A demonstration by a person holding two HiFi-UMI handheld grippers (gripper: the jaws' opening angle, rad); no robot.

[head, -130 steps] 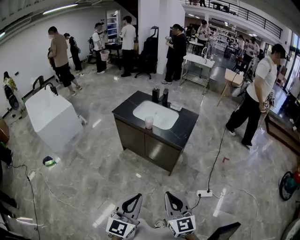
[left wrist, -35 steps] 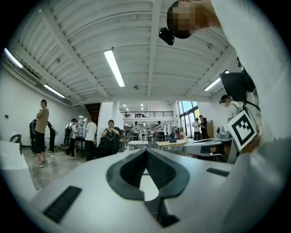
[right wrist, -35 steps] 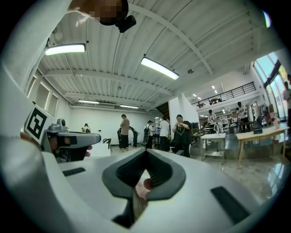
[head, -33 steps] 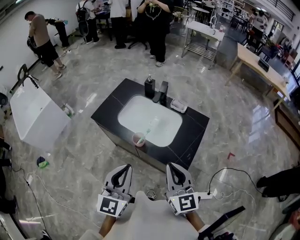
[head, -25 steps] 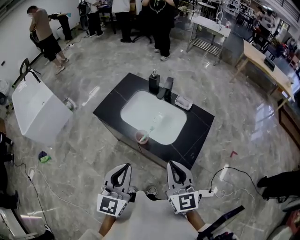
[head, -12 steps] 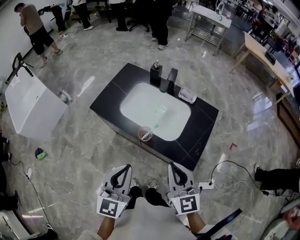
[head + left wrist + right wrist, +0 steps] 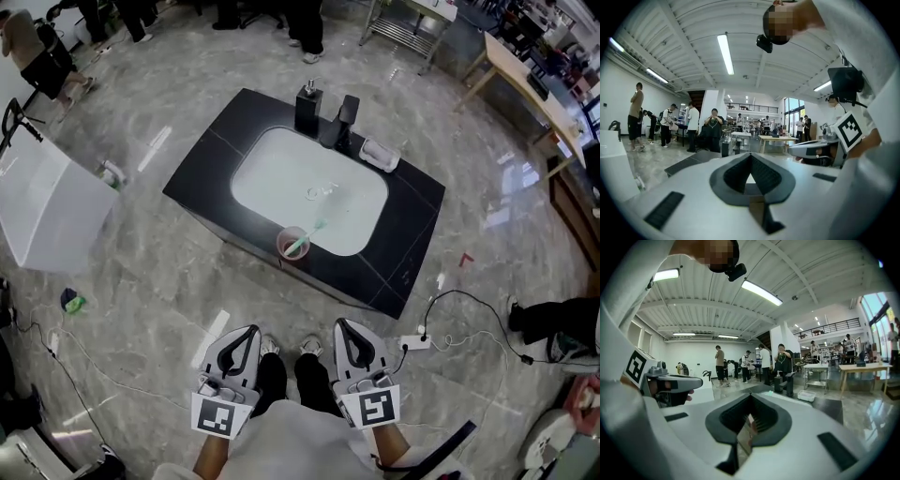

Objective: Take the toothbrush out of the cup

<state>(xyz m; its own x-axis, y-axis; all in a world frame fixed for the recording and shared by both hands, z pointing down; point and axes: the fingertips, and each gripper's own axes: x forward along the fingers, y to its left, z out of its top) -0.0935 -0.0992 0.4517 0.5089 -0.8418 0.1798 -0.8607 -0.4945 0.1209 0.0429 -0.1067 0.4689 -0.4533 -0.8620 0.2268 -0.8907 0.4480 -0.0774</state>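
Two grippers, both empty, both well short of the goal. We note the green toothbrush [image 7: 307, 236] standing in the pink cup [image 7: 292, 247]. Its long axis leans out of the rim toward 1 o'clock, over the white basin [image 7: 309, 183]. The cup sits on the near edge of the black counter [image 7: 412, 225], at the basin's 6 o'clock.

From the left gripper [image 7: 246, 331] the cup lies at about 1 o'clock. From the right gripper [image 7: 343, 325] it lies at about 11 o'clock. We judge the two about equally far off. The free end tilts to the right gripper's side, so we judge that one better placed. Both pairs of jaws are pressed together with nothing between them, and must spread before any pinch.
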